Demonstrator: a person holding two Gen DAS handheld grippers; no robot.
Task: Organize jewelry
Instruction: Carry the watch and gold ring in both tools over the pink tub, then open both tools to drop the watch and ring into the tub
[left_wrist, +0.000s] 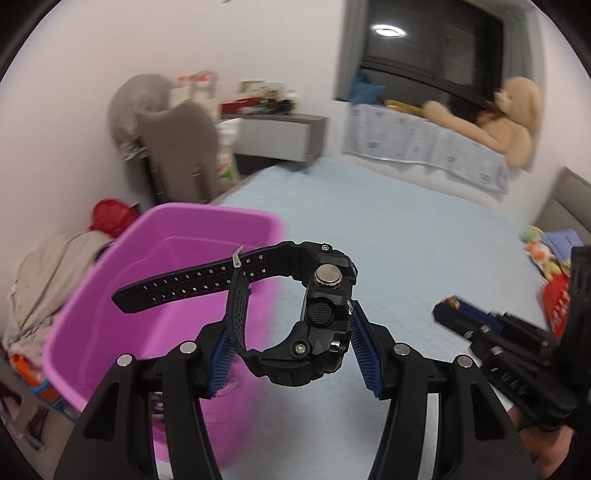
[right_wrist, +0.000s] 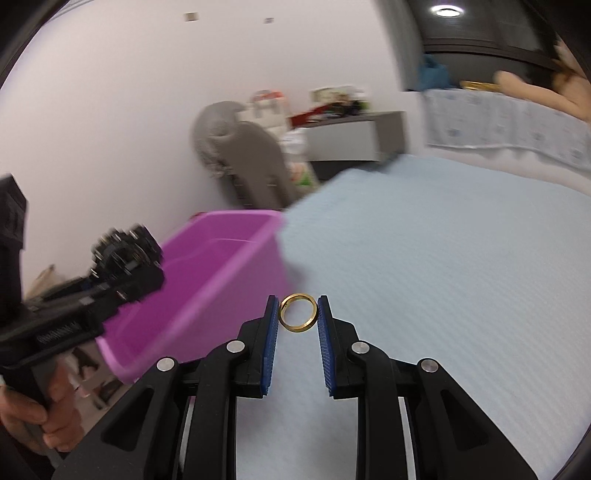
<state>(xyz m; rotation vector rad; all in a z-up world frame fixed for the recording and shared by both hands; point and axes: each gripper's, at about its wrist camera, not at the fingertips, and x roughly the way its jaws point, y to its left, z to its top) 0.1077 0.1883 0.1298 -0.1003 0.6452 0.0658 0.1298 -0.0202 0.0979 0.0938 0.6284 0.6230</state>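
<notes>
One watch (left_wrist: 317, 314), one ring (right_wrist: 298, 312), one purple tub (left_wrist: 166, 295). Left claw (left_wrist: 291, 354) pinches watch, strap pointing left. Right claw (right_wrist: 297, 314) pinches ring, opening facing camera.

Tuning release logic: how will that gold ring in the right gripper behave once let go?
The gold ring is pinched only at its outer edges between the right gripper pads, so the hold looks marginal; smooth metal probably slips easily. It is round and thin, so it likely rolls or bounces on the blue bedspread.
</notes>
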